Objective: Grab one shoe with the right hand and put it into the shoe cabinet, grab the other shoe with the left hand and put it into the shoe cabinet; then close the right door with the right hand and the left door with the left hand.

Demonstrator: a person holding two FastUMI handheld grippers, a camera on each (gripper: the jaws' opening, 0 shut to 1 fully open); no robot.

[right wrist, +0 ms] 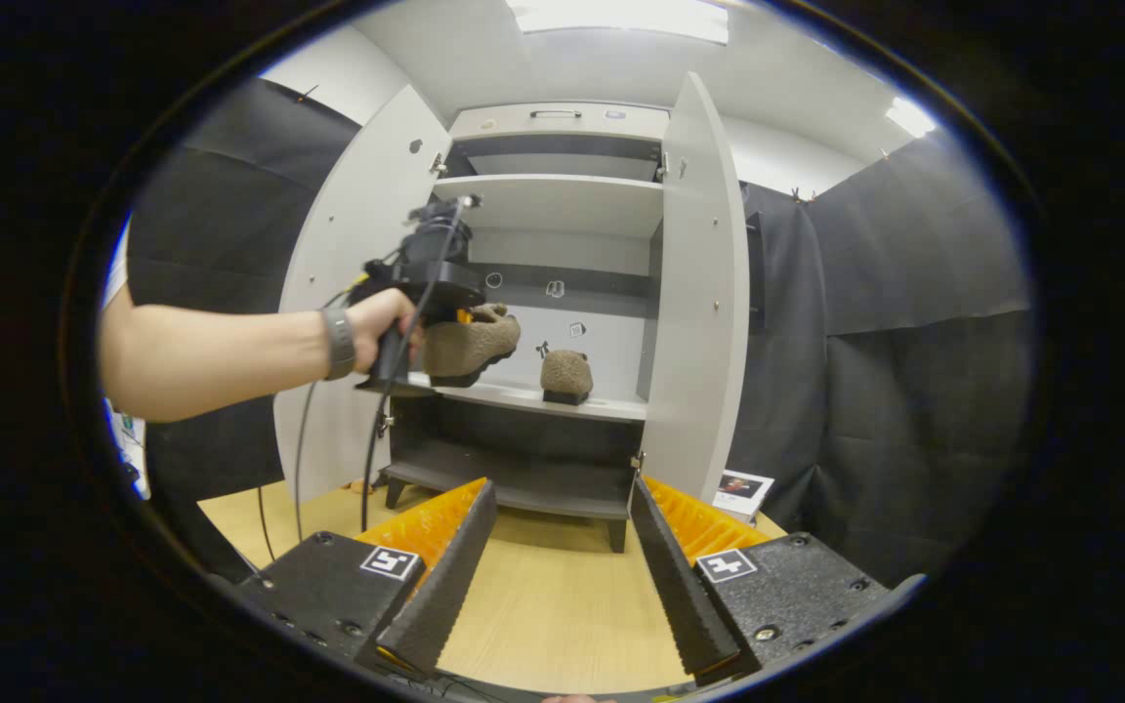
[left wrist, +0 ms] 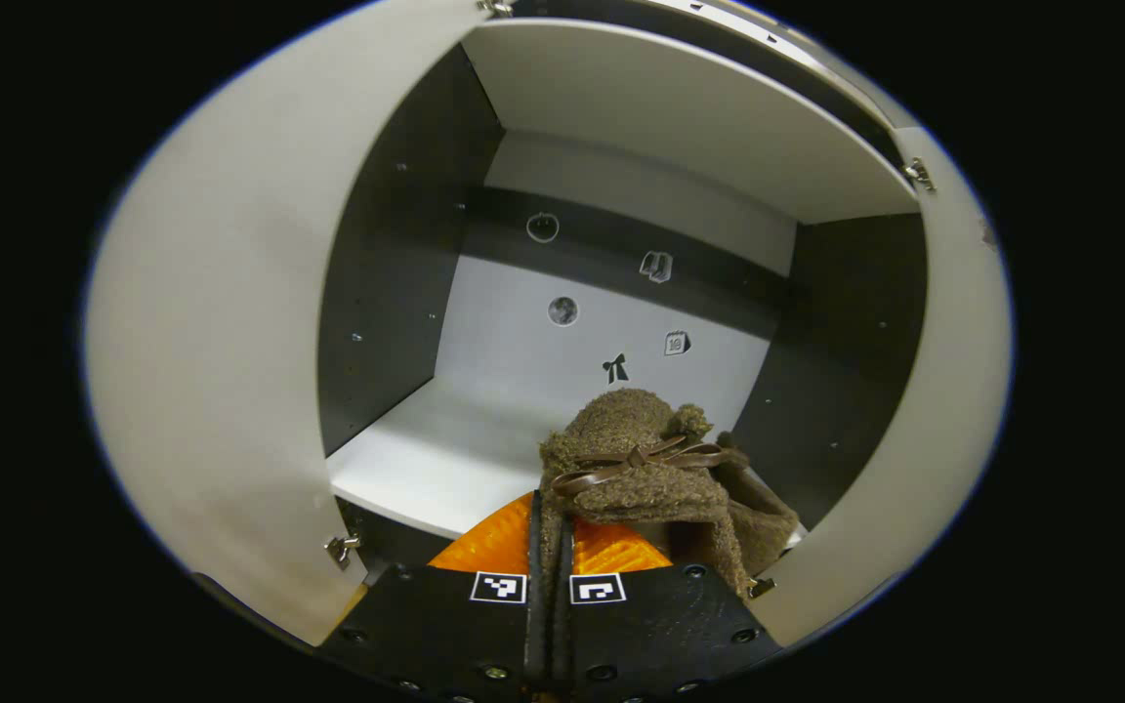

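Observation:
My left gripper (left wrist: 550, 517) is shut on a brown fuzzy shoe (left wrist: 636, 459) with a bow, pinching its edge just over the front of the white middle shelf (left wrist: 426, 459) of the shoe cabinet. In the right gripper view a hand (right wrist: 382, 327) holds that left gripper (right wrist: 440, 293), and the shoe (right wrist: 470, 347) hangs above the shelf's left part. The other brown shoe (right wrist: 567, 376) stands on the shelf (right wrist: 523, 395) further right. My right gripper (right wrist: 561, 488) is open and holds nothing, well back from the cabinet over the floor. Both doors, left (right wrist: 348, 293) and right (right wrist: 704, 293), stand wide open.
The cabinet has a dark lower shelf (right wrist: 514, 478) and an upper shelf (right wrist: 553, 200). Cables (right wrist: 367, 459) hang from the left gripper down to the wooden floor (right wrist: 543, 596). A small box (right wrist: 743, 488) lies on the floor by the right door. Black cloth walls stand on both sides.

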